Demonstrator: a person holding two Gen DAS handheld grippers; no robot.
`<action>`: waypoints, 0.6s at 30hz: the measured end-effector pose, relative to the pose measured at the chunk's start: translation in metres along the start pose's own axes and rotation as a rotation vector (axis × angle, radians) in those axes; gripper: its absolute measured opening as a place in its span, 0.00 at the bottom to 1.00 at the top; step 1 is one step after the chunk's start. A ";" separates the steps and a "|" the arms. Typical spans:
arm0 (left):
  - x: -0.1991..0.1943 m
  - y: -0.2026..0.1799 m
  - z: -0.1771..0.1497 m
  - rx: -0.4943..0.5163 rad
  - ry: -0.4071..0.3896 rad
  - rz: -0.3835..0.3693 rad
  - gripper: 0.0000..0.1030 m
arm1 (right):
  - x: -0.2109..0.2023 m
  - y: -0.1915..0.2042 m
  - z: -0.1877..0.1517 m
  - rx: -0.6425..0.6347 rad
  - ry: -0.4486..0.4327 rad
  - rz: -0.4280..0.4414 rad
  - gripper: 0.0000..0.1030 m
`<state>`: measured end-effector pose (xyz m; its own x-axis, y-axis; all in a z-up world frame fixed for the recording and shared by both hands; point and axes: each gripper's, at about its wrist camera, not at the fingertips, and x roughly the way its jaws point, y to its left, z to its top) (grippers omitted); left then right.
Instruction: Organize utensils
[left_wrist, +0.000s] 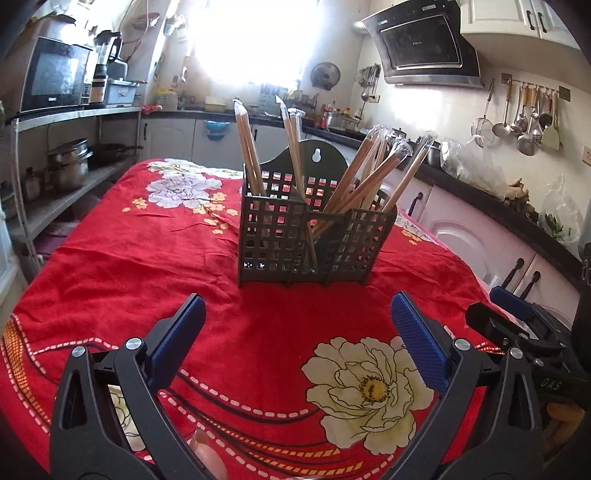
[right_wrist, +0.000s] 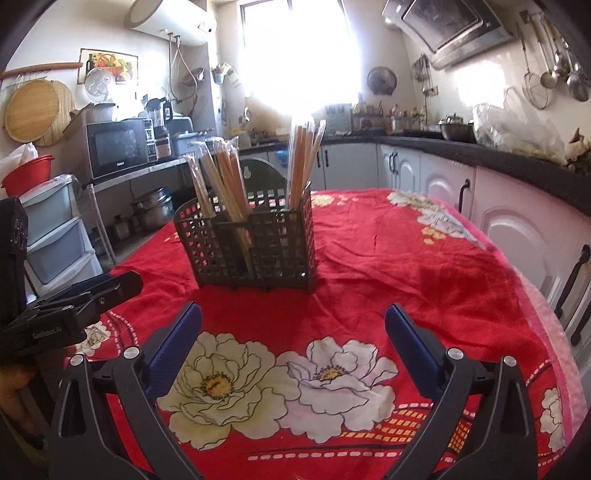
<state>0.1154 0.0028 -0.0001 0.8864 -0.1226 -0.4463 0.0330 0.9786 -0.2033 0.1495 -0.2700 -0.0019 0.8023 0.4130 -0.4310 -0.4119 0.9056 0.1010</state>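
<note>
My two wrist cameras look forward and slightly down, side by side, near the red tablecloth (left_wrist: 147, 266); both share the utensil holder (left_wrist: 314, 236) ahead.

Red floral tablecloth (left_wrist: 147, 273), grey lattice caddy (left_wrist: 273, 240), blue fingers (left_wrist: 417, 339)

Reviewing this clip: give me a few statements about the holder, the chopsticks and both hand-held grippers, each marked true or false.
1. The left hand-held gripper is open and empty. True.
2. The right hand-held gripper clamps a chopstick. False: open, nothing between its pads.
3. The wrapped chopsticks stand in the grid holder. True.
4. The holder lies tipped over on the red cloth. False: it stands upright.
</note>
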 end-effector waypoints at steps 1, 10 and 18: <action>-0.001 0.001 0.000 -0.002 -0.012 0.005 0.90 | -0.001 0.001 0.000 -0.003 -0.011 -0.005 0.94; -0.005 -0.003 -0.005 0.022 -0.094 0.054 0.90 | -0.012 -0.004 -0.004 0.013 -0.131 -0.041 0.94; -0.009 -0.007 -0.008 0.047 -0.131 0.065 0.90 | -0.021 0.004 -0.009 -0.018 -0.205 -0.067 0.94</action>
<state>0.1036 -0.0046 -0.0018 0.9399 -0.0388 -0.3392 -0.0080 0.9907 -0.1356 0.1276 -0.2761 -0.0004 0.8985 0.3646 -0.2446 -0.3609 0.9306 0.0614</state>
